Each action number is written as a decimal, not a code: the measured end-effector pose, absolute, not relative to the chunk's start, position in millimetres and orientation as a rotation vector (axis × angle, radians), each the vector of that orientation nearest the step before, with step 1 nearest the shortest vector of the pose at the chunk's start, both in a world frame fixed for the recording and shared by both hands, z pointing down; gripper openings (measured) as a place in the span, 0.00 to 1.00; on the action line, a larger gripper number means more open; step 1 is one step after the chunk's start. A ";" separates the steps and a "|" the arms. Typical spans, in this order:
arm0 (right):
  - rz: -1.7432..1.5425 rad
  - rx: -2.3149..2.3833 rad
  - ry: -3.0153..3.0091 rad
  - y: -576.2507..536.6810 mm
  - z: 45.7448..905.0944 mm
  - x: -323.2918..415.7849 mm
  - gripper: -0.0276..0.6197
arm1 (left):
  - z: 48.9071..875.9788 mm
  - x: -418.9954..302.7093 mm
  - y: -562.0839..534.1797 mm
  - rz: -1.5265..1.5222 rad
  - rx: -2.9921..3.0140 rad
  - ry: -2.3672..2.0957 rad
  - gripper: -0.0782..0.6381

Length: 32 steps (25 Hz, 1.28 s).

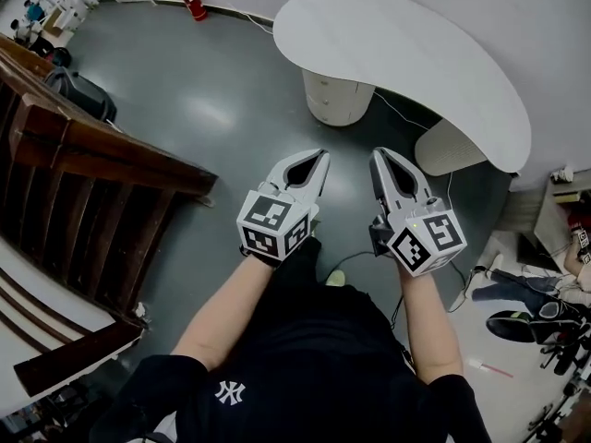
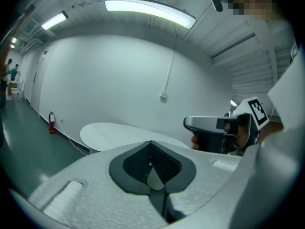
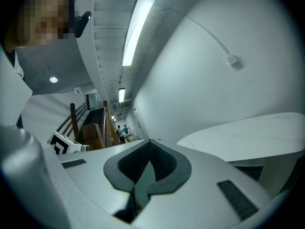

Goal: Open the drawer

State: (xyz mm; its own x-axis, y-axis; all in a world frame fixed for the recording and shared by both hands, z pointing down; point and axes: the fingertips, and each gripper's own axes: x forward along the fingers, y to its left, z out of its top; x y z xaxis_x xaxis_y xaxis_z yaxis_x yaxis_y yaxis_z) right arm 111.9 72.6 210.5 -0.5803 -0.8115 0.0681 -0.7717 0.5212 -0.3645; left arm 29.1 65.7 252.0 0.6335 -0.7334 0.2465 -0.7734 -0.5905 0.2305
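- Person is standing on the grey floor (image 1: 208, 100) with a claw in each hand. Both are held out in front, side by side and close, but not touching each other.
- Left claw (image 1: 319, 159): jaws pressed together right to the tips, nothing pinched between them. Its own camera shows it clearly.
- Right claw (image 1: 379, 156): same deal, jaws together and empty.
- The bench (image 1: 406, 49) is a white, curved, kidney-shaped top, out ahead of both claws.
- The drawer (image 1: 332, 90) is in the rounded white cabinet (image 1: 343, 114) tucked under the bench's left part. The front looks flush, so I'd say it's closed.
- Both claws are well apart from that drawer, with open floor between them.
- Dark wooden stair railing (image 1: 88, 150) runs along the person's left side.
- Red fire extinguisher (image 1: 192, 1) sits on the floor by the far wall.
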 end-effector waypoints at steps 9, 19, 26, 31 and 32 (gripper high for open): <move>-0.538 -1.444 2.639 -36.3 244.0 70.7 0.07 | 297.1 5.5 -50.3 0.241 2.593 -1.158 0.12; -0.575 -1.416 2.713 -116.9 311.4 57.1 0.07 | 376.9 5.1 -137.3 0.255 2.553 -1.214 0.12; -0.544 -1.358 2.832 -173.0 406.1 46.2 0.07 | 484.9 5.3 -204.8 0.290 2.548 -1.290 0.12; -0.545 -1.328 2.867 -214.2 480.1 42.5 0.07 | 569.3 6.4 -263.3 0.302 2.523 -1.351 0.12; -0.557 -1.330 2.865 -221.4 495.2 42.3 0.07 | 585.0 7.0 -274.2 0.303 2.515 -1.361 0.12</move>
State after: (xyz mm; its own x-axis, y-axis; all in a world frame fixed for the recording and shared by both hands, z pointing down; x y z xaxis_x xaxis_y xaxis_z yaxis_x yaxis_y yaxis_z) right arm 42.3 -221.4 495.2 -0.6545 -0.7286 0.2022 -0.7512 0.5963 -0.2831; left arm 7.0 -274.2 585.0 0.5380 -0.7856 0.3054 -0.8410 -0.5246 0.1321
